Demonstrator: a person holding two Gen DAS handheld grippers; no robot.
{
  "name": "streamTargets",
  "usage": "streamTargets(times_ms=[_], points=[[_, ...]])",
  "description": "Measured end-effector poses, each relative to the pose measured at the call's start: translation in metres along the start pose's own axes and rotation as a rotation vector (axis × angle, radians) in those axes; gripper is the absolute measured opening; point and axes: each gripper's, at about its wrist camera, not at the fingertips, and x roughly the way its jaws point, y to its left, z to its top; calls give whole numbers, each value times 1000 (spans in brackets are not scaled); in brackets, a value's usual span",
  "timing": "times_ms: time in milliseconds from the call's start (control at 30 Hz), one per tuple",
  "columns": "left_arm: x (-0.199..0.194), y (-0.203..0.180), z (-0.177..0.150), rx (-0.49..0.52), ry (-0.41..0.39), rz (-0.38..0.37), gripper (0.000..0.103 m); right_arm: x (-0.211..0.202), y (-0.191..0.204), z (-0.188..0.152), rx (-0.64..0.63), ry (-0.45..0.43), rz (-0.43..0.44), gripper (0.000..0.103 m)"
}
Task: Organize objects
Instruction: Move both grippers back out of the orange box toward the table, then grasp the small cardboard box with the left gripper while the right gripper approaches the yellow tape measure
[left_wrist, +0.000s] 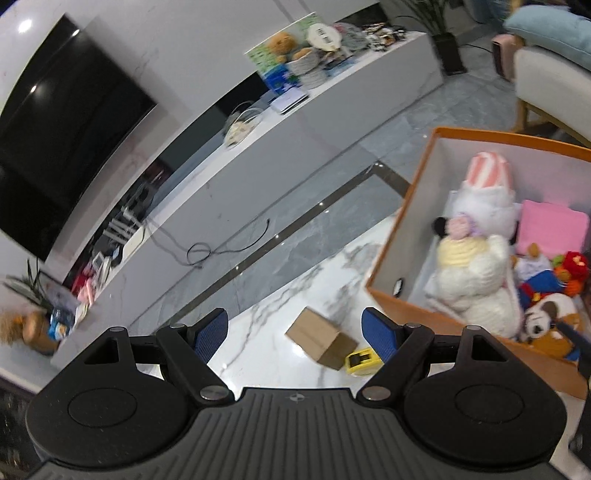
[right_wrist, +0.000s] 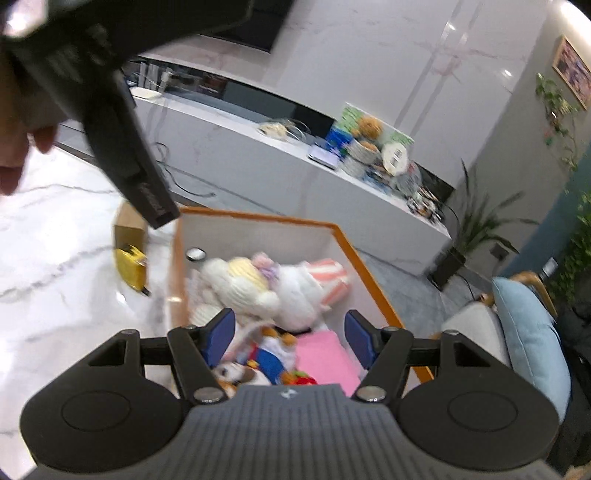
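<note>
An orange box (left_wrist: 406, 302) (right_wrist: 373, 273) with white inner walls stands on the marble table, filled with plush toys: a big white plush (left_wrist: 480, 284) (right_wrist: 280, 291), a pink cloth (left_wrist: 550, 229) (right_wrist: 325, 362) and small coloured toys. My left gripper (left_wrist: 295, 332) hangs open and empty above the table, left of the box. Below it lie a small cardboard box (left_wrist: 319, 338) (right_wrist: 129, 225) and a yellow tape measure (left_wrist: 362, 360) (right_wrist: 129, 267). My right gripper (right_wrist: 290, 341) hovers open and empty over the box's near end. The left tool's body (right_wrist: 122, 136) crosses the upper left of the right wrist view.
A long white TV cabinet (left_wrist: 280, 147) (right_wrist: 258, 166) runs behind the table, cluttered with plates, books and a bear plush. A black TV (left_wrist: 62, 136) hangs above it. A chair with a blue cushion (right_wrist: 528, 339) stands right of the box. Cables (left_wrist: 221, 247) lie on the floor.
</note>
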Motion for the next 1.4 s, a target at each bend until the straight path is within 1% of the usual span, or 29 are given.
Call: streamTargets(times_ms=[100, 267, 400, 567, 667, 833, 1033, 1133, 1300, 1400], points=[[8, 10, -6, -33, 20, -7, 94, -4, 15, 3, -60, -48, 38, 68], [19, 20, -14, -62, 35, -9, 94, -4, 40, 4, -137, -102, 115, 68], [29, 25, -18, -70, 43, -14, 94, 2, 57, 5, -166, -110, 158, 69], [43, 27, -22, -72, 59, -23, 94, 17, 73, 9, -170, -92, 191, 69], [53, 29, -24, -94, 68, -41, 94, 24, 81, 10, -170, -88, 214, 69], [69, 33, -24, -163, 88, -85, 94, 32, 94, 10, -184, -88, 241, 69], [87, 41, -29, -243, 111, -108, 94, 43, 114, 9, -213, -138, 240, 69], [93, 52, -34, -325, 108, -126, 94, 50, 125, 10, -213, -145, 235, 69], [104, 71, -43, -481, 124, -207, 93, 63, 136, 13, -177, -139, 229, 69], [110, 76, -46, -509, 134, -215, 93, 69, 139, 13, -164, -142, 231, 69]])
